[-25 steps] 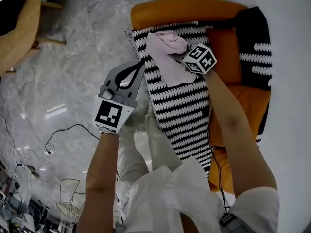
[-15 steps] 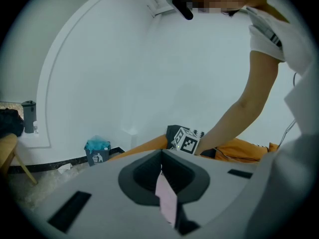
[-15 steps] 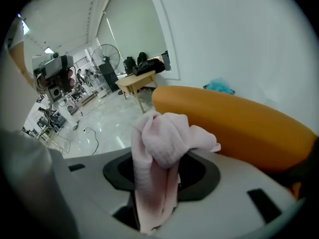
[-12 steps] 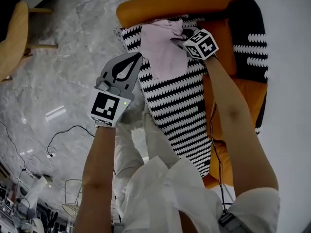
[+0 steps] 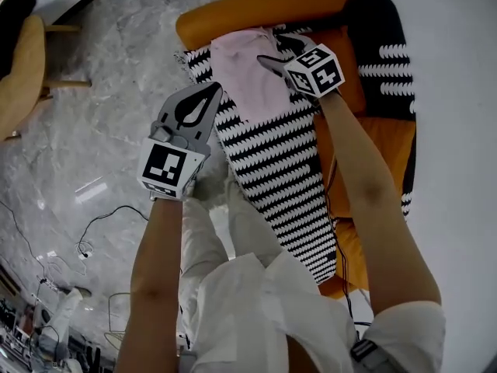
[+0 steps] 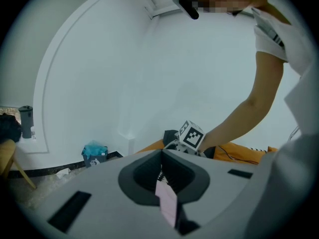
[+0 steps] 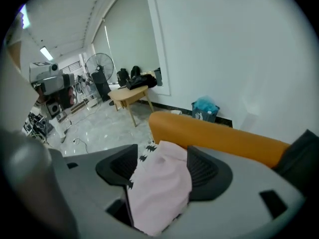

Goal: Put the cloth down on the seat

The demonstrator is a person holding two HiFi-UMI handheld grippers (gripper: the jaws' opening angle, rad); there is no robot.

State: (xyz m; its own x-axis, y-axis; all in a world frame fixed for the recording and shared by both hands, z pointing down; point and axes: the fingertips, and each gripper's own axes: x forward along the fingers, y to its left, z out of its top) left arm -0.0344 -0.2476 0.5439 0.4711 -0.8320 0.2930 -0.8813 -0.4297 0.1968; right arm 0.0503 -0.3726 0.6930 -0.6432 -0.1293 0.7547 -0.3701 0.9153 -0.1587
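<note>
My right claw (image 5: 278, 51) is released: its jaws stand wide apart with the pink cloth (image 5: 241, 72) between them. The cloth lies on a black-and-white striped cover (image 5: 279, 154) spread over the orange seat (image 5: 371, 134), my worktop here, close under the orange bolster (image 5: 264, 10). My left claw (image 5: 211, 90) is clenched on nothing, tips together, just beside the cloth over the cover's edge. A black throw with white marks (image 5: 380, 45) hangs across the seat's far side, beyond my right forearm. Behind the bolster, against the white wall (image 7: 224, 49), stands a small bin (image 7: 205, 108) stuffed with something blue-green. Further off are a wooden table (image 7: 127, 94) with dark things piled on it and a standing fan (image 7: 98, 66). The floor (image 5: 101, 123) is grey marble, with a thin cable (image 5: 105, 212) looping across it.
</note>
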